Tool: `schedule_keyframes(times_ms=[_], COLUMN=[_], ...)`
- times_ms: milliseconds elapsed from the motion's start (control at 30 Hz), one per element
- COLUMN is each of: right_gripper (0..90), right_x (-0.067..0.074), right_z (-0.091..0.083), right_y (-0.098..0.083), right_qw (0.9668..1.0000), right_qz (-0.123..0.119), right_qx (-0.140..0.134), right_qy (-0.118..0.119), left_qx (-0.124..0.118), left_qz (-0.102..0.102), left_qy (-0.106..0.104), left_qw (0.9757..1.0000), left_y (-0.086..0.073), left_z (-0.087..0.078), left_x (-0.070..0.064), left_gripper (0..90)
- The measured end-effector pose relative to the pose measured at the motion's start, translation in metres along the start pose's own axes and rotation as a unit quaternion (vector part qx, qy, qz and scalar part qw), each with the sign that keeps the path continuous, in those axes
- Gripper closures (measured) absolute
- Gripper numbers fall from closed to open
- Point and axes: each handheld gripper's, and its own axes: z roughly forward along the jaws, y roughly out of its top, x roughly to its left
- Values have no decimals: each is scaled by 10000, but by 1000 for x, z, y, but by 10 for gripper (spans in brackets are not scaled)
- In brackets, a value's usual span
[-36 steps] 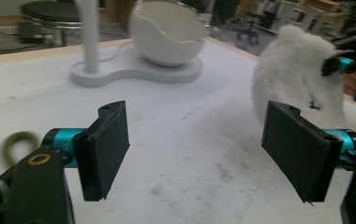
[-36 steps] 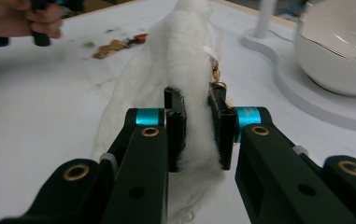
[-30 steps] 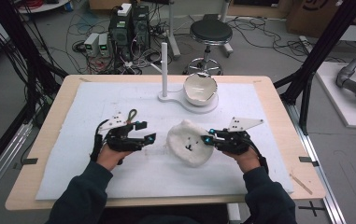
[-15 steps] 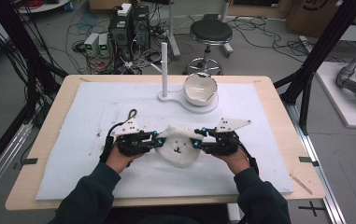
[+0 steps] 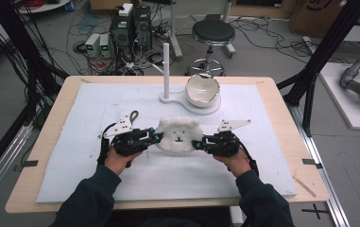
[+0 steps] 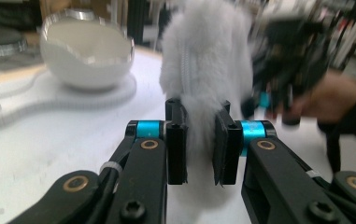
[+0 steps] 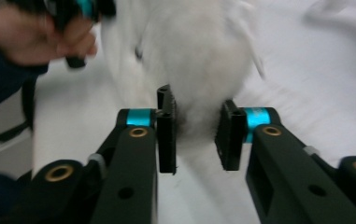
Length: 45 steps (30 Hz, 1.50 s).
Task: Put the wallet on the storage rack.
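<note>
— Where's the white plush face [image 5: 178, 135]?

— Up between both grippers, over the middle of the white mat [image 5: 73, 156], face towards the camera.

— Left gripper [image 5: 156, 137]?

— Clamped on the plush's left edge; fur squeezed between the pads [image 6: 176, 140] in the left gripper view.

— Right gripper [image 5: 197, 144]?

— At the opposite edge. Jaws either side of the fur [image 7: 199, 60], probably pinching it, though too blurred to be sure.

— Behind?

— White bowl [image 5: 202, 89] tilted on a white base [image 5: 168, 99] beside an upright post [image 5: 166, 66], well apart from the plush.
</note>
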Motion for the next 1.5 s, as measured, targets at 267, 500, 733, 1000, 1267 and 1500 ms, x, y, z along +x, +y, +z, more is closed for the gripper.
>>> schedule_keyframes(times_ms=[267,500,733,1000,1267,1500], right_gripper=[780,778,502,741,772,771], right_x=[0,10,10,10,7,-6], right_z=[-13,-4,-7,-1,-15,-22], right_y=[3,6,8,8,27,60], right_qw=[9985,9967,9970,9987,9896,9785], right_qz=[-364,-808,-611,-467,-1106,-1572], right_qx=[-266,79,-211,-176,-345,-414], right_qy=[-313,-40,-427,-117,-849,-1268], left_qx=[401,-1,141,113,84,-332], left_qz=[102,143,456,336,-317,-526], left_qy=[199,120,-34,-206,390,1098], left_qw=[9989,9998,9989,9992,9987,9920], left_y=[-2,6,4,1,0,1], left_z=[6,-3,0,3,-9,-41], left_x=[0,4,-1,-3,13,34], left_gripper=[554,535,777,765,455,387])
